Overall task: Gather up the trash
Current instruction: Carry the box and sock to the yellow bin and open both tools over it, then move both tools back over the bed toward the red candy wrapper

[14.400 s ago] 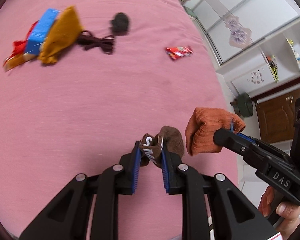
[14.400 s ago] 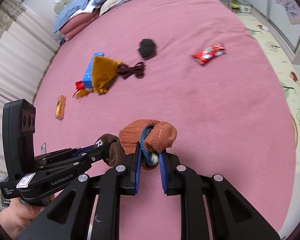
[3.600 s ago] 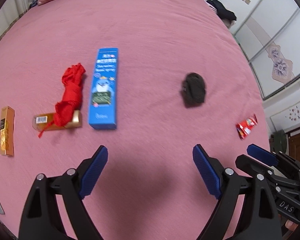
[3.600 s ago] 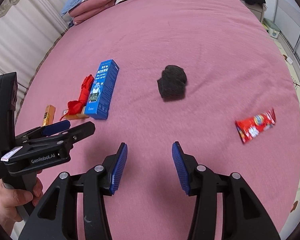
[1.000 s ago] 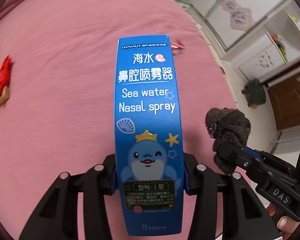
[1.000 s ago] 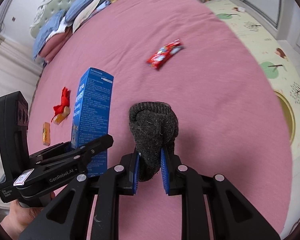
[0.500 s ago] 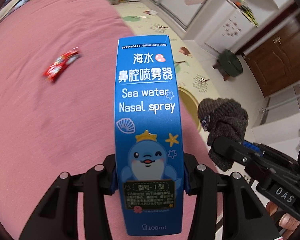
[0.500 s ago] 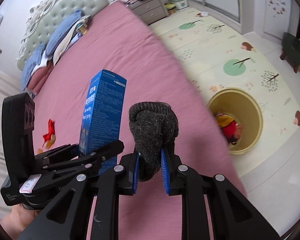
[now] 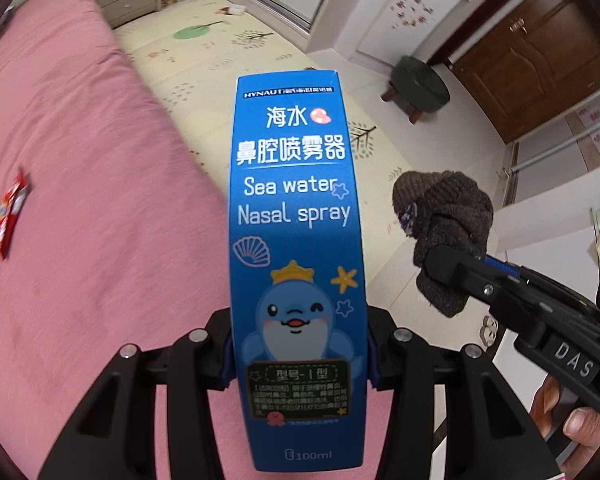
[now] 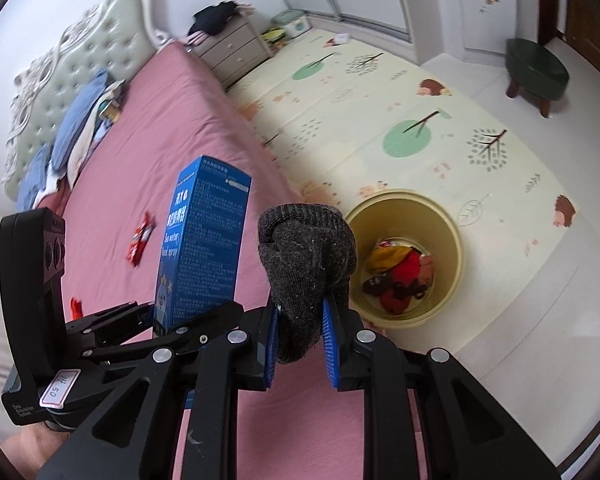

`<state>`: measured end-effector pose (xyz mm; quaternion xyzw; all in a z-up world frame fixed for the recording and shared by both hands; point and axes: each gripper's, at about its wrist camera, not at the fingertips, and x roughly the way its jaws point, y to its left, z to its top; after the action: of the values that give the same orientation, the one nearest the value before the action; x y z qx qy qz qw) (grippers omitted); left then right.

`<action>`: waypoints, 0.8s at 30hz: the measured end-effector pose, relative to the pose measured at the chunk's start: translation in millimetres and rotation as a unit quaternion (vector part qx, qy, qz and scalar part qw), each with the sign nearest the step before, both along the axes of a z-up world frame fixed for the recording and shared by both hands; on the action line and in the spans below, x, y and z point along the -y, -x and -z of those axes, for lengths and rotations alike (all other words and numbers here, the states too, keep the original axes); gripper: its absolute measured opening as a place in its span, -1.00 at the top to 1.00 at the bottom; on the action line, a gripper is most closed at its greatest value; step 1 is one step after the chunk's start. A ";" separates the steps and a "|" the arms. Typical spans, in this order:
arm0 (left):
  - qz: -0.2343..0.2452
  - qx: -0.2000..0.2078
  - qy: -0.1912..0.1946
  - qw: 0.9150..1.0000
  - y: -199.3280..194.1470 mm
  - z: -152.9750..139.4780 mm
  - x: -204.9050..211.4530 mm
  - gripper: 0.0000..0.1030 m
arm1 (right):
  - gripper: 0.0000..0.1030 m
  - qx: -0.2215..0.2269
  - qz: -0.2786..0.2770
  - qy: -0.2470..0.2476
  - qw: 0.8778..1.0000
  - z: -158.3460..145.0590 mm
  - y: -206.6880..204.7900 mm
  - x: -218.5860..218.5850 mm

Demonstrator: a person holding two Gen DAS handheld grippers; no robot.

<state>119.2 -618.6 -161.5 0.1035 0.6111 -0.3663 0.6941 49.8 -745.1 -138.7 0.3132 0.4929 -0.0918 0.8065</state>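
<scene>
My left gripper (image 9: 300, 354) is shut on a tall blue nasal spray box (image 9: 296, 248), held upright over the edge of the pink bed (image 9: 80, 200); the box also shows in the right wrist view (image 10: 204, 248). My right gripper (image 10: 299, 350) is shut on a dark grey rolled sock (image 10: 308, 264), also seen in the left wrist view (image 9: 444, 232). A yellow bin (image 10: 452, 236) stands on the floor beyond the sock, holding red, yellow and dark items. A red snack wrapper (image 10: 140, 240) lies on the bed.
A patterned cream play mat (image 10: 380, 92) covers the floor beside the bed. A green stool (image 10: 536, 64) stands at the far right. A grey nightstand (image 10: 232, 48) sits by the headboard, with pillows (image 10: 72, 128) at the bed's head. A small red item (image 10: 75, 307) lies on the bed.
Both grippers have swung further right, off the bed towards the floor, still holding the box and the sock. The yellow bin now sits closer, just beyond the sock.
</scene>
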 end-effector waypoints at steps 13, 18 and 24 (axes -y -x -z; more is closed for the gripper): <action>0.053 0.009 0.025 0.998 -19.8 0.0 80.4 -0.08 | 0.35 0.003 0.054 0.025 0.998 3.2 -0.7 60.3; 0.049 0.026 0.021 0.998 -30.8 -4.2 86.5 -0.45 | 0.25 0.007 0.077 0.030 0.997 -1.2 0.3 79.6; 0.033 0.031 0.009 0.999 -39.9 -2.5 74.7 -0.53 | 0.25 0.006 0.076 0.027 0.997 -3.3 -3.1 82.3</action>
<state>159.2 -693.3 -159.1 0.1285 0.5820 -0.3916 0.7010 52.9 -827.4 -135.4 0.3283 0.4605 -0.1640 0.8083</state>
